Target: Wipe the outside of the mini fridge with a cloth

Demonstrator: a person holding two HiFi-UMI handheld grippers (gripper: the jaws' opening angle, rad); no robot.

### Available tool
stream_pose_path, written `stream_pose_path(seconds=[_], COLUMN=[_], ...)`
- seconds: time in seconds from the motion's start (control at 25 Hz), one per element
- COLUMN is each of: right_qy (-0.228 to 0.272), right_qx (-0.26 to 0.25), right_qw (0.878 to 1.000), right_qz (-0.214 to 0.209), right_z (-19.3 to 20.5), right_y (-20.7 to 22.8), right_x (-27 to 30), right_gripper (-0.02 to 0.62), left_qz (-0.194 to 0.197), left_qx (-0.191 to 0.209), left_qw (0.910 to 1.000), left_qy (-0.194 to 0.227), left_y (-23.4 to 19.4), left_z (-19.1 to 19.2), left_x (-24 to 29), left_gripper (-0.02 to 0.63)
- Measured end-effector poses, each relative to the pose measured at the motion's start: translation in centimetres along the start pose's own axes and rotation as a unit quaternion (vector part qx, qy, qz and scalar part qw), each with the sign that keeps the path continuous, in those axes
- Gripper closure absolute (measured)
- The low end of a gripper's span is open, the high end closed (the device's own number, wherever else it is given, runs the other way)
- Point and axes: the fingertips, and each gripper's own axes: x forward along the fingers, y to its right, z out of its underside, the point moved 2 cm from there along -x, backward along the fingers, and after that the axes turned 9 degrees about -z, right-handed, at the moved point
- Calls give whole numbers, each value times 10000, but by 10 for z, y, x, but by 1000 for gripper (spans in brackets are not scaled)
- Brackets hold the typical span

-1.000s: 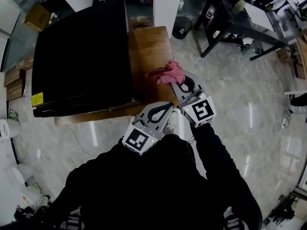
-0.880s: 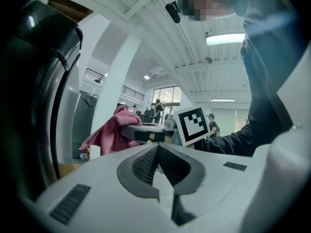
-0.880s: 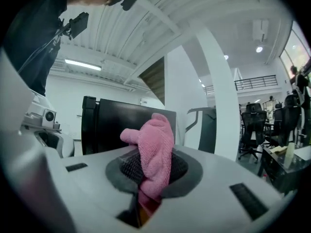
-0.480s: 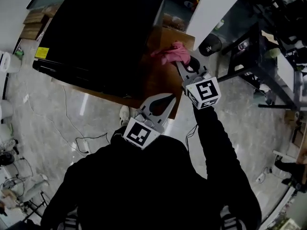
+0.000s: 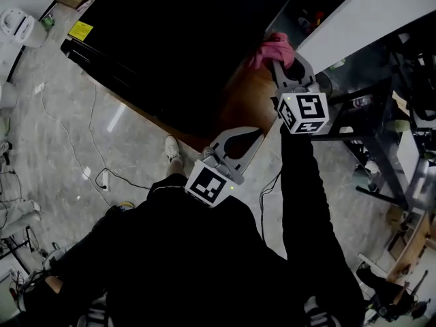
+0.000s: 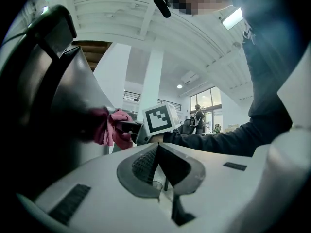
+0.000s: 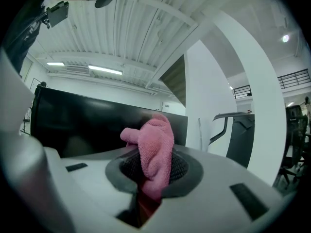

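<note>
On the left of the head view the grey stone floor [image 5: 82, 125] is glossy and a thin cable [image 5: 68, 142] lies loose on it; small white things at that edge are cut off and I cannot tell what they are. Next comes the mini fridge [image 5: 177, 39], a smooth black box with a small yellow label [image 5: 80, 30] near its corner. Its far part is cut off by the upper edge of the picture. It stands on a brown wooden table [image 5: 238, 107], and it hides most of the table. The left gripper [image 5: 252, 136] hangs in front of the person's dark sleeve, near the table's edge and apart from the fridge. In the left gripper view its ribbed grey jaws [image 6: 156, 147] are pressed together with nothing between them. Further right, the cloth [image 5: 271, 50] is pink, soft and bunched, with a towel-like surface. It sits at the fridge's right side, where the glossy wall shows a pink reflection, so it seems to touch. The right gripper [image 5: 281, 65] is clenched on this cloth, and in the right gripper view the fabric [image 7: 155, 149] fills the gap and covers the jaw tips. To the right stands a plain white pillar [image 5: 354, 19].
</note>
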Motion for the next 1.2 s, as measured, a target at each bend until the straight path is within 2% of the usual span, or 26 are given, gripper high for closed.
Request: stream_pose_path(seconds=[0.28, 0.44, 0.72, 0.96, 1.2], right_qy=[111, 55, -70, -311, -585], right_qx=[-149, -140, 136, 413, 526], right_qw=[9998, 9999, 9998, 9986, 9967], right_qz=[53, 70, 101, 141, 209], right_z=[0, 16, 64, 126, 180], right_y=[7, 4, 0, -3, -3], right_x=[21, 25, 32, 38, 48], right_gripper=[534, 537, 537, 537, 537], left_qz=[-203, -243, -208, -246, -233], left_qx=[-80, -75, -98, -268, -230], left_qw=[9998, 9997, 9997, 9987, 9978], left_qy=[8, -47, -128, -355, -574], left_y=[-9, -17, -23, -30, -40], left_z=[12, 26, 53, 88, 120], left_x=[-3, -6, -3, 7, 14], left_gripper=[601, 601, 601, 601, 601])
